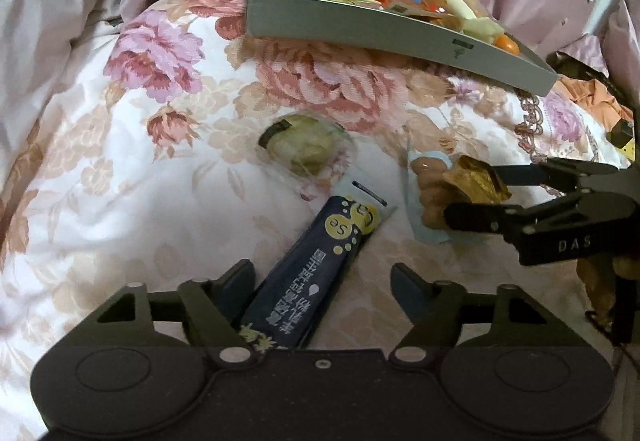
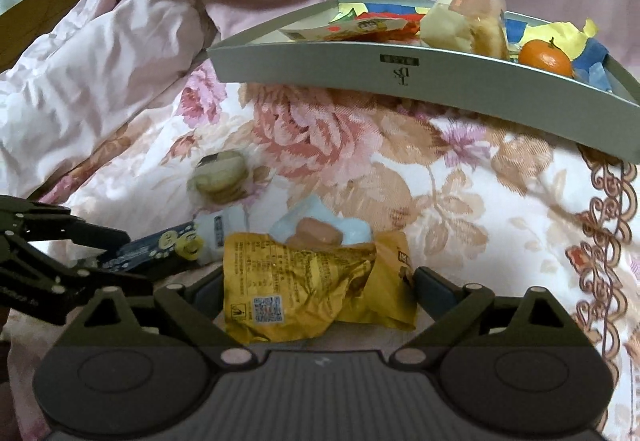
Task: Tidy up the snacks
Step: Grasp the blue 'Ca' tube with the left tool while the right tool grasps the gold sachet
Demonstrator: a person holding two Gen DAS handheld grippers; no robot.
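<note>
Straddling a navy sachet [image 1: 316, 273], left fingers [image 1: 244, 277] gape; right fingers [image 2: 430, 283] likewise around the gold packet [image 2: 304, 289].

A: Light?
B: Dim, soft indoor, w/ pinkish cast. Weak shadows under the grey box [image 2: 400, 77].
A: Sharpness?
B: Centre ok, bit smeary. Fisheye bends edges, black corners. Slight glare on gold wrapper [image 2: 304, 281].
</note>
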